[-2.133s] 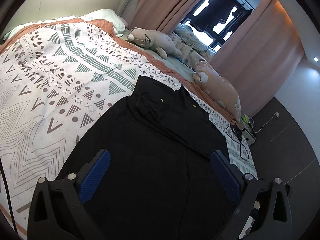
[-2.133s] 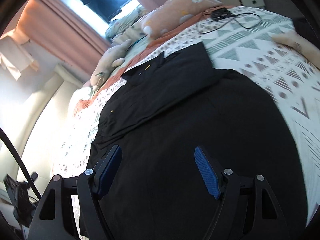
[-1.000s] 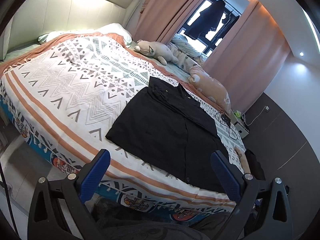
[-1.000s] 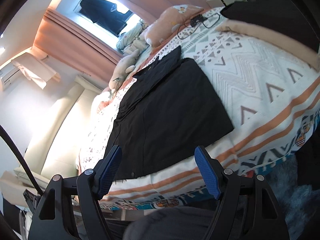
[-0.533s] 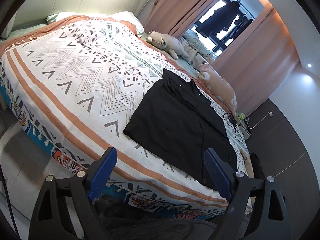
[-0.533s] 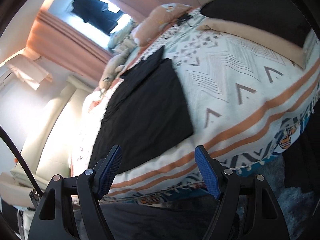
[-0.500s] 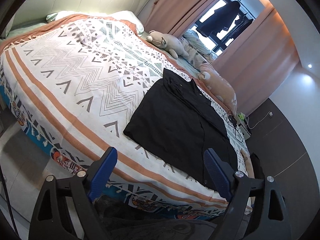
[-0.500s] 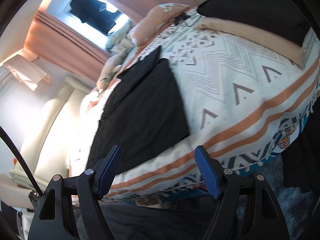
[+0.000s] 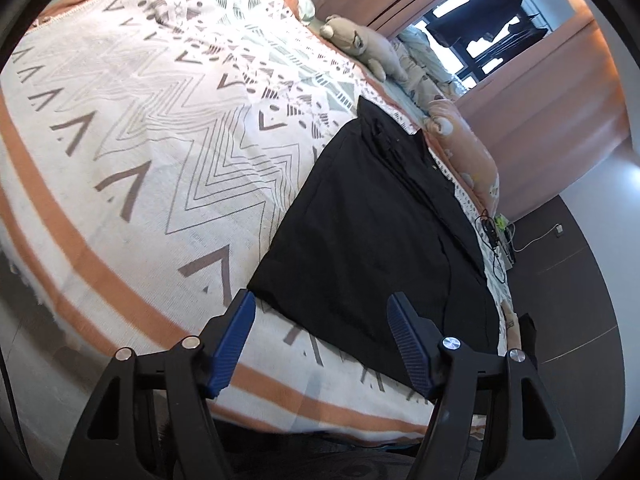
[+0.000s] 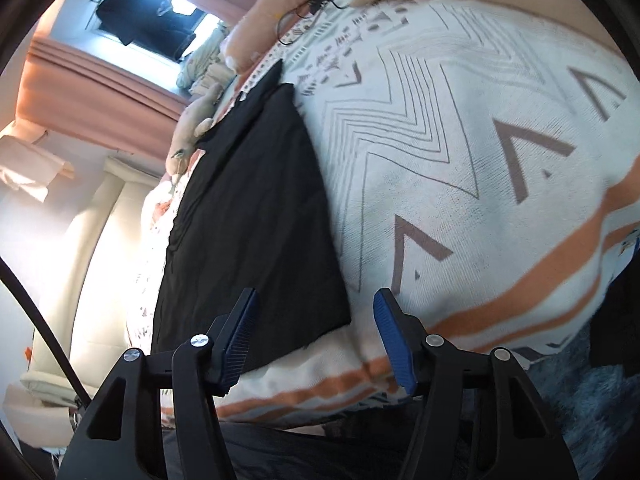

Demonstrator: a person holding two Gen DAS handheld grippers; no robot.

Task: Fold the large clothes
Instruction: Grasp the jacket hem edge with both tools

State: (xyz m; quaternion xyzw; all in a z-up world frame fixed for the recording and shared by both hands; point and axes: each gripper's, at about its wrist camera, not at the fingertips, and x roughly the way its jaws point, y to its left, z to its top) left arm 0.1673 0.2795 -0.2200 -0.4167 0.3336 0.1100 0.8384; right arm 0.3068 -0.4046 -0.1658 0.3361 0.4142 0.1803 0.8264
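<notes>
A black garment point(image 9: 376, 240) lies flat on the bed, spread over a patterned bedspread point(image 9: 160, 152) of white ground with grey chevrons and orange bands. Its near hem runs close to the foot edge of the bed, and its far end, where the fabric is doubled into narrow lengthwise folds, reaches toward the side of the bed where the plush toys lie. The left gripper point(image 9: 320, 340) hangs above the near left corner of the garment; its blue pads point(image 9: 234, 340) stand apart with the jaws closing, and only air lies between them, the cloth and bedspread showing behind. The right gripper point(image 10: 314, 338) hangs over the near right corner of the same garment point(image 10: 256, 216); its jaws are likewise closing, the pads point(image 10: 394, 344) not yet on the fabric, and I cannot tell whether the corner has come between them or still lies beyond the tips. A grey plush animal point(image 9: 360, 46) lies along the far edge of the bed, with a peach-coloured plush cushion point(image 9: 468, 156) beside it nearer the foot. Dark cables point(image 9: 492, 240) lie on the bedspread just beyond the garment's right side. Pink curtains point(image 9: 532, 92) frame a window in which dark clothing point(image 9: 480, 12) hangs. A cream padded headboard point(image 10: 80, 248) shows in the right wrist view.
</notes>
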